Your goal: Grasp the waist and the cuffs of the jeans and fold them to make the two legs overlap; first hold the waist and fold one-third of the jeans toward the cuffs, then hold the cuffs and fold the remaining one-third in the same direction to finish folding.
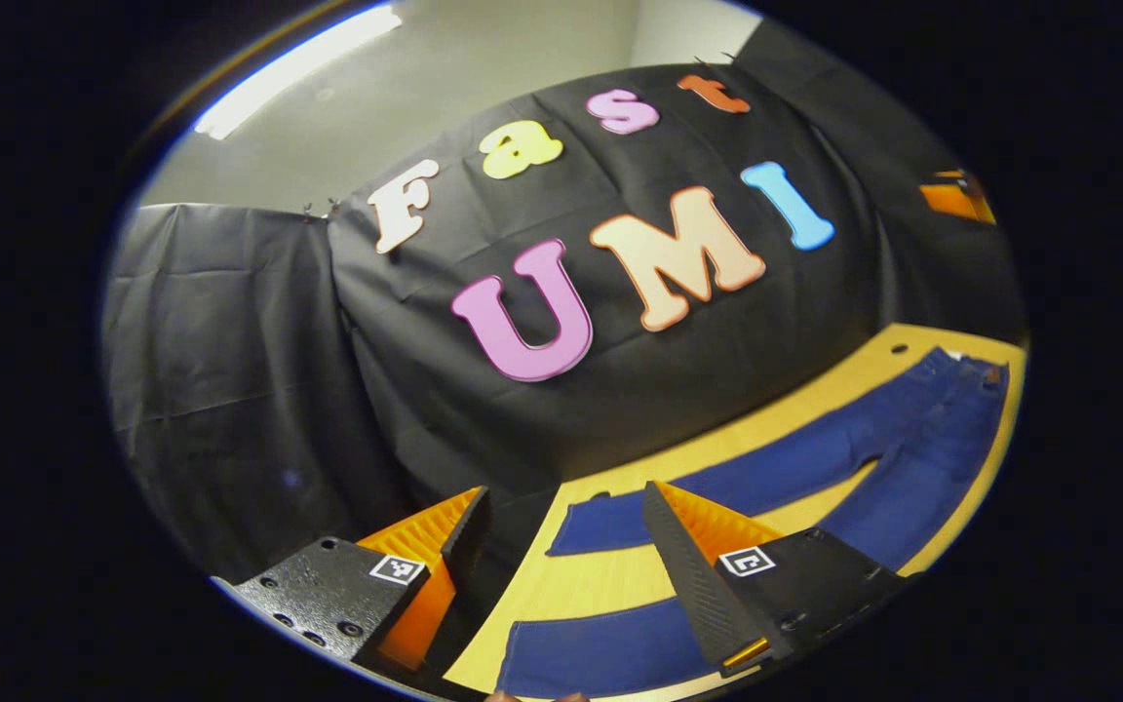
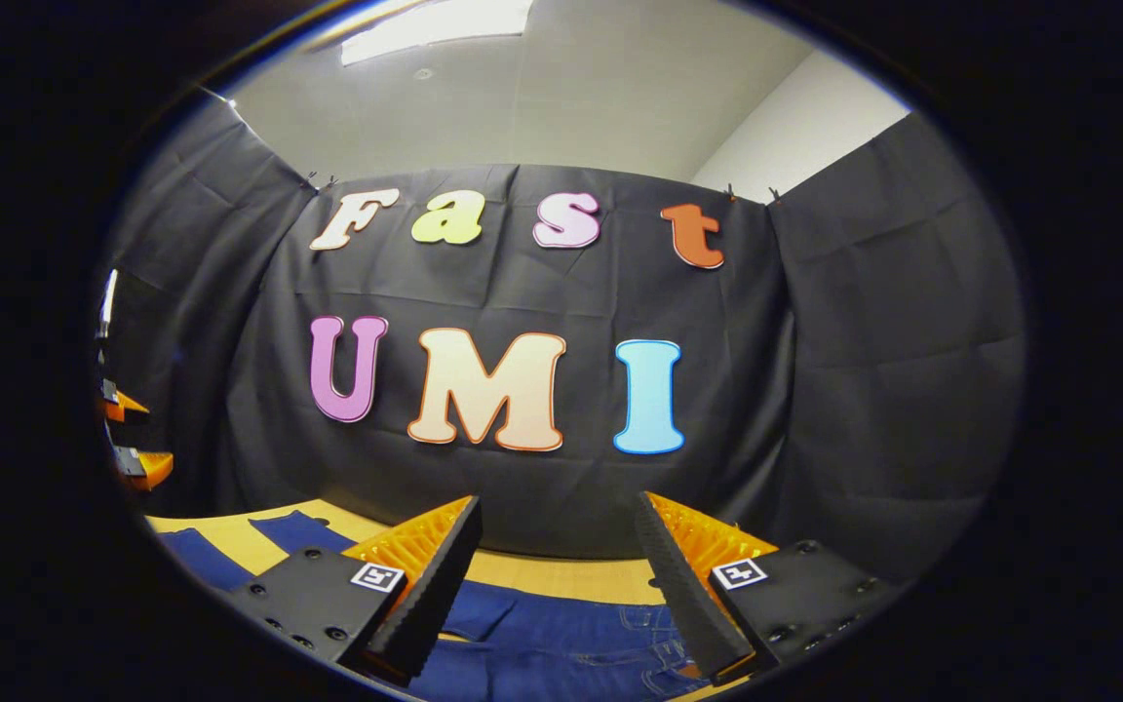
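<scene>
Jeans [image 1: 815, 468] flat on table [image 1: 600, 585], both tools apparently open

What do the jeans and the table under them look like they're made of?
Jeans: apparently dark blue denim, matte, with stitched seams and pocket lines near the waist in the right gripper view. Table: smooth, yellowish, likely wood or laminate; no grain is visible, so which is unclear.

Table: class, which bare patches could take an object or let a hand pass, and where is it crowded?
Free: the wedge of table between the jeans' two legs, and the strip between the waist and the black cloth wall. The jeans crowd the rest.
</scene>
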`<act>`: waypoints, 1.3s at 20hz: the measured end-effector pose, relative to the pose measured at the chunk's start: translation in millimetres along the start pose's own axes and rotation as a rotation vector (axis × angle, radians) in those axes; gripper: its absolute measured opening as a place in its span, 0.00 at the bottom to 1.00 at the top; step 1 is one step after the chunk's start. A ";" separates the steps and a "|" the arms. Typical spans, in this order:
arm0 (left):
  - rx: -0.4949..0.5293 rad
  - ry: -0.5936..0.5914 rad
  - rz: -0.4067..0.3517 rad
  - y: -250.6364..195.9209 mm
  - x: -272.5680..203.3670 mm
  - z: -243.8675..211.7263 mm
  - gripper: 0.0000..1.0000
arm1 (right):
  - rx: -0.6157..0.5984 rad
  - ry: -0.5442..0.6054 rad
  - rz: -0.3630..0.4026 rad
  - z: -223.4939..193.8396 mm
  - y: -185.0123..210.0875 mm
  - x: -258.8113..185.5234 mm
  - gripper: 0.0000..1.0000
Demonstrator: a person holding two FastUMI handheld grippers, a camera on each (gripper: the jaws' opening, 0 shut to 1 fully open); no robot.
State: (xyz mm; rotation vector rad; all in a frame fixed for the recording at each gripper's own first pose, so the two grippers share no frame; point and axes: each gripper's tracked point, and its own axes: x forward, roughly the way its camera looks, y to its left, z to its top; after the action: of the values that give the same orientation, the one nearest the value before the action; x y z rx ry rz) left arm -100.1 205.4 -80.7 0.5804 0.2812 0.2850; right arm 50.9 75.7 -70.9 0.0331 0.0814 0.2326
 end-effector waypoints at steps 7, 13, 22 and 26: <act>0.272 0.143 -0.071 -4.9 -4.6 -82.6 0.94 | -0.005 0.032 0.033 -6.3 12.1 6.3 0.98; 0.450 0.266 -0.133 -5.9 -4.6 -151.7 0.95 | -0.024 0.057 0.028 -11.6 7.7 3.2 0.98; 0.706 0.429 -0.274 -7.6 -40.8 -249.0 0.94 | -0.072 0.094 0.038 -21.9 11.9 -2.1 0.98; 0.781 0.465 -0.359 -16.5 -51.4 -269.5 0.95 | -0.075 0.107 0.042 -27.0 14.7 -2.4 0.98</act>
State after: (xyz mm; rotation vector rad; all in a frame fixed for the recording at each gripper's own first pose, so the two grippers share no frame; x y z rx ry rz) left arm -235.5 308.1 -296.8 1.2134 0.9583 -0.0593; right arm 43.0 90.1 -96.9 -0.0525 0.1790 0.2796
